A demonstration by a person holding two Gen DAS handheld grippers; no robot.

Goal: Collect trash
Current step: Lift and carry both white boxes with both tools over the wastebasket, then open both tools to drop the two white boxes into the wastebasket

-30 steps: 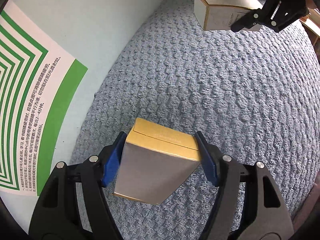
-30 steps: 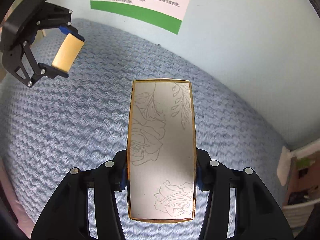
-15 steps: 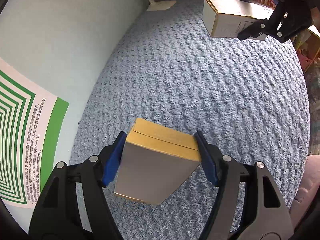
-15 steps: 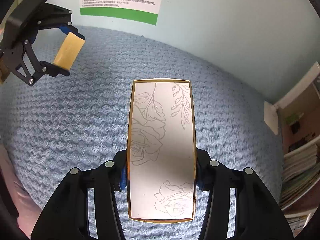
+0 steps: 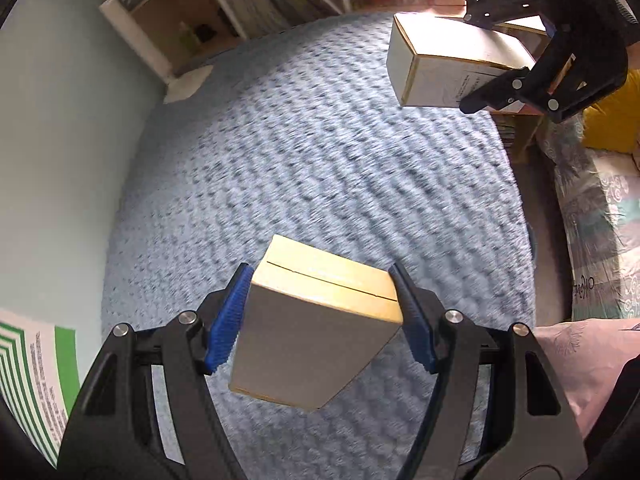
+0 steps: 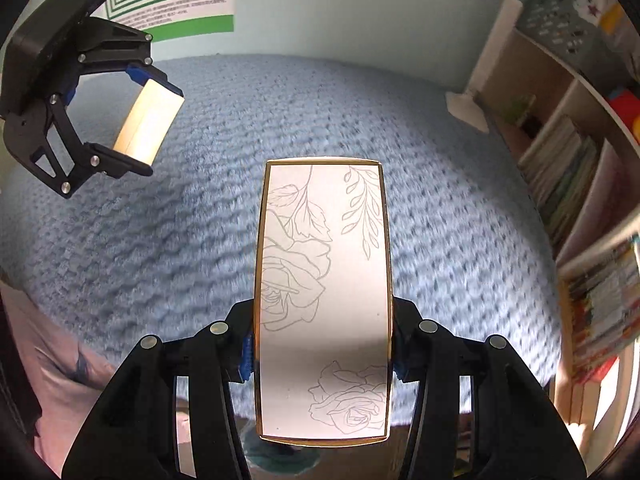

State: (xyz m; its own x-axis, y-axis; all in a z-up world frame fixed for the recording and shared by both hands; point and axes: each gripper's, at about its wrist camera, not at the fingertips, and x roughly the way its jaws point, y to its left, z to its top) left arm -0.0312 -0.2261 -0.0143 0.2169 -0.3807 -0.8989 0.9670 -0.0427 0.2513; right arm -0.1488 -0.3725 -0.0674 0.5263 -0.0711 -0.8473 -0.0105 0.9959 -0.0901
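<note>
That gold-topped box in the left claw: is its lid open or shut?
Shut. The gold-topped box shows its flap lying flat, only a thin seam visible, gripped between the left claw pads.

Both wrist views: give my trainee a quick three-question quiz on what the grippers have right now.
1. True or false: the left gripper is shut on a gold-topped box.
2. What is drawn on the box in the right gripper: A stars, B roses, C stripes?
3. What lies under both boxes: the blue ____?

Key: 1 true; 2 B; 3 carpet.
</note>
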